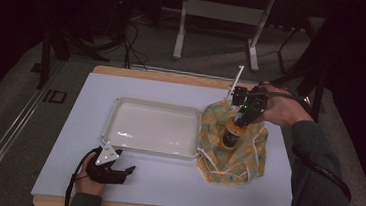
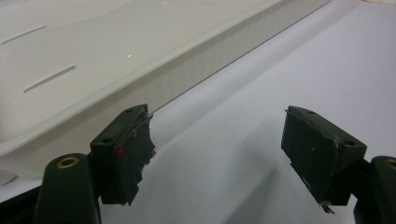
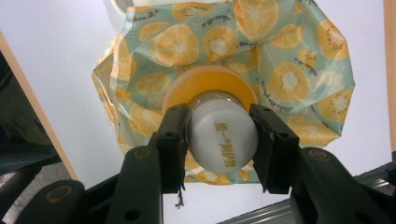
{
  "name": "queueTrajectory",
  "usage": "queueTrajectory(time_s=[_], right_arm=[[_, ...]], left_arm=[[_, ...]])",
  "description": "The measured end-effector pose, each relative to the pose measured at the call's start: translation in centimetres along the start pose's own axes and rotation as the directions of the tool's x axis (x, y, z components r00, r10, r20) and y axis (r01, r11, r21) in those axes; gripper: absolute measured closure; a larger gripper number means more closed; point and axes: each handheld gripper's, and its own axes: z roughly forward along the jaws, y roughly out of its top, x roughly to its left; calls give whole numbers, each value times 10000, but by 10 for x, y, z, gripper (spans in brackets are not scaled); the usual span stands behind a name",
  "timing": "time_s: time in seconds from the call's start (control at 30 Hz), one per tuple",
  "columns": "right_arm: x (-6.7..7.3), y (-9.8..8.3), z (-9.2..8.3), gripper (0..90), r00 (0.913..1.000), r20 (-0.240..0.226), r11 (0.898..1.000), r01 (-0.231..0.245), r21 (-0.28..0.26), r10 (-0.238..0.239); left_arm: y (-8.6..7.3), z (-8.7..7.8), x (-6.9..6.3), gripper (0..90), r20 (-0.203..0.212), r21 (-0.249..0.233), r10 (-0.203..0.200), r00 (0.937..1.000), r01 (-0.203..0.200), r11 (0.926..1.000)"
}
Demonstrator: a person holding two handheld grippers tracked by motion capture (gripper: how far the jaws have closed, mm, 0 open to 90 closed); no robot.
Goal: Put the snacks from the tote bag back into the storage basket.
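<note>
Right claw (image 3: pixel 218 140) pinches the bottle (image 3: pixel 223 140) by its white cap, in the fruit-print bag (image 3: pixel 289 70) on the counter (image 1: pixel 164 181). Lift straight up, slowly. Left claw (image 2: pixel 219 154) rests spread wide.

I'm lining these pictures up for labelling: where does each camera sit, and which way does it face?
High view: above the person's side, looking forward and down on the table; both forearms show.
Left gripper view: rides the left hand-held gripper, looking past its open jaws at the tray.
Right gripper view: rides the right hand-held gripper, looking down on the bottle it clamps, over the fruit-print bag.
Shared: high and left views both show the tray.
</note>
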Motion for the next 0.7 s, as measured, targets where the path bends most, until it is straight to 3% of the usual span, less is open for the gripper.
queueTrajectory(time_s=[0.33, 0.7], right_arm=[[1, 0, -6, 589, 9999, 104, 9999, 37, -93, -36], [-1, -3, -25, 589, 9996, 249, 9994, -111, -313, 119]], left_arm=[[0, 0, 0, 244, 15, 35, 1, 10000, -1, 10000], [1, 1, 0, 244, 18, 109, 79, 10000, -79, 9999]])
